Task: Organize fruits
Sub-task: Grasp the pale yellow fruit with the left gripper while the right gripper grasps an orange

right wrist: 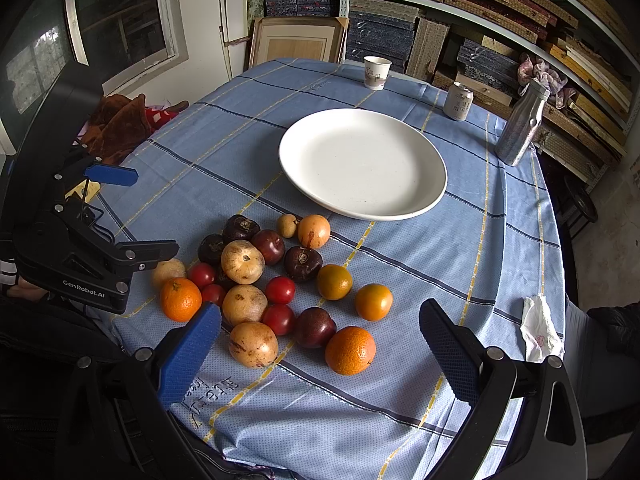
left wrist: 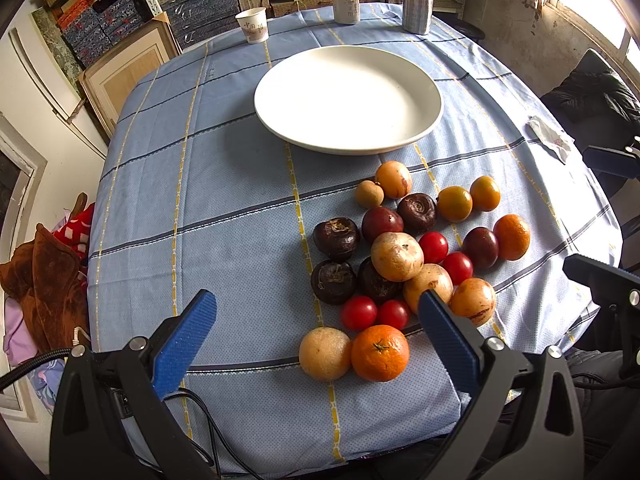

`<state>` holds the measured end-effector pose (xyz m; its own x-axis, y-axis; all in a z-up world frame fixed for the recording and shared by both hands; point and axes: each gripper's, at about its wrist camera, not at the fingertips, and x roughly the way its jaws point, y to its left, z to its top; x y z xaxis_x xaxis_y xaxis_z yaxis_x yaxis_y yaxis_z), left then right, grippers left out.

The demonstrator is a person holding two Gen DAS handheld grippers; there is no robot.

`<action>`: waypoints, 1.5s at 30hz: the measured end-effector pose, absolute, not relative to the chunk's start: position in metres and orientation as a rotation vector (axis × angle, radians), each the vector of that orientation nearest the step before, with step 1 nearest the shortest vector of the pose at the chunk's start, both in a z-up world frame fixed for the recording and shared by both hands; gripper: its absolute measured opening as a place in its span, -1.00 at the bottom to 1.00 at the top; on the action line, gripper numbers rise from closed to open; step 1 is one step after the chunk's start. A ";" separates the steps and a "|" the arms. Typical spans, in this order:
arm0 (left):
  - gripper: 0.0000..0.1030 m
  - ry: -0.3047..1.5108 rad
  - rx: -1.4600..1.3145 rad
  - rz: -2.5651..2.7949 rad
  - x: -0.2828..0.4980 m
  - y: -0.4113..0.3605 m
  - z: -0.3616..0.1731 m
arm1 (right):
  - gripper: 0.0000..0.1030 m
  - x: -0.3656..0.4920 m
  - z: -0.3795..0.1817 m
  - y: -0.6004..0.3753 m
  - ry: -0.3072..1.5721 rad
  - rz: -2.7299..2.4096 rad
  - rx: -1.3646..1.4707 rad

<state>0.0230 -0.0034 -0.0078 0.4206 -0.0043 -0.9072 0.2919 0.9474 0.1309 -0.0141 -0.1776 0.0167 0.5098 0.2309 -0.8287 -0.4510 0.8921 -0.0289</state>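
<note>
Fruit cluster [left wrist: 404, 256] on the tabletop [left wrist: 224, 208], just ahead of both tools: left tool [left wrist: 316, 320] and right tool [right wrist: 320, 328], each released, grasping nothing.

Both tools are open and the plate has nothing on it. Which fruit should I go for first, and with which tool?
Probably ease the right tool down onto the nearest orange. It sits between the open fingers at the pile's edge, apart from other fruit, and the white plate lies bare beyond.
</note>
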 end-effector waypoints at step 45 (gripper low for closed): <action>0.92 1.281 0.178 -0.312 0.018 0.058 -0.104 | 0.93 0.011 -0.029 -0.247 1.133 0.298 0.044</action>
